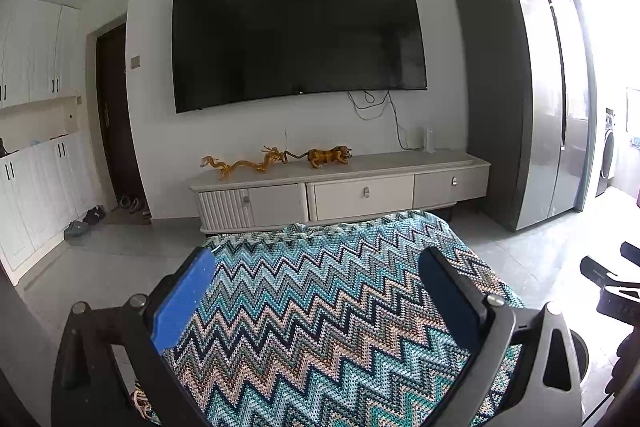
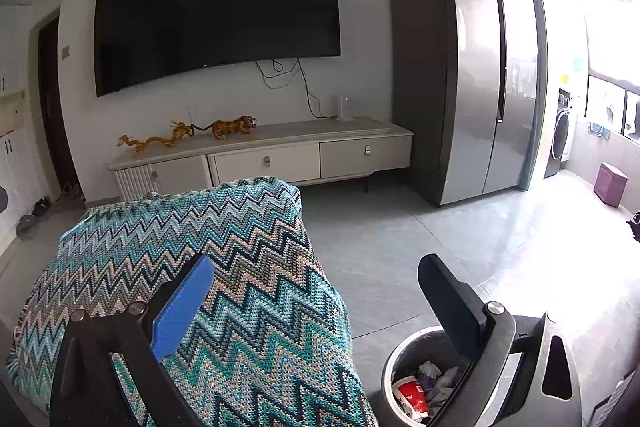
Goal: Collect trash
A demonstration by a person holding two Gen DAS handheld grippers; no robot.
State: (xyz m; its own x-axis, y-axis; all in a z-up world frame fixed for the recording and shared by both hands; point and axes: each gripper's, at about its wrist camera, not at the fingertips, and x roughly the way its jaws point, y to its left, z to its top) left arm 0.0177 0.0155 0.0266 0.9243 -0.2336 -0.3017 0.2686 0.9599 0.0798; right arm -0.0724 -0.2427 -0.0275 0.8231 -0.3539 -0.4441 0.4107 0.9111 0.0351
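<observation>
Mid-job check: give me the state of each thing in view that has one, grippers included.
left gripper: open, empty
right gripper: open, empty
trash bin: no lid, trash inside
red and white cup: in the bin, tilted
TV: off
cabinet drawers: shut
fridge: doors shut
zigzag blanket: spread flat

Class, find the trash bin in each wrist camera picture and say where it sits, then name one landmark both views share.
Left wrist view: only a sliver of the trash bin rim shows at the lower right, behind the open left gripper.
Right wrist view: the bin stands on the floor at the bottom right, trash inside, partly behind the open right gripper.
Shared landmark: the zigzag blanket, beside the bin.
</observation>
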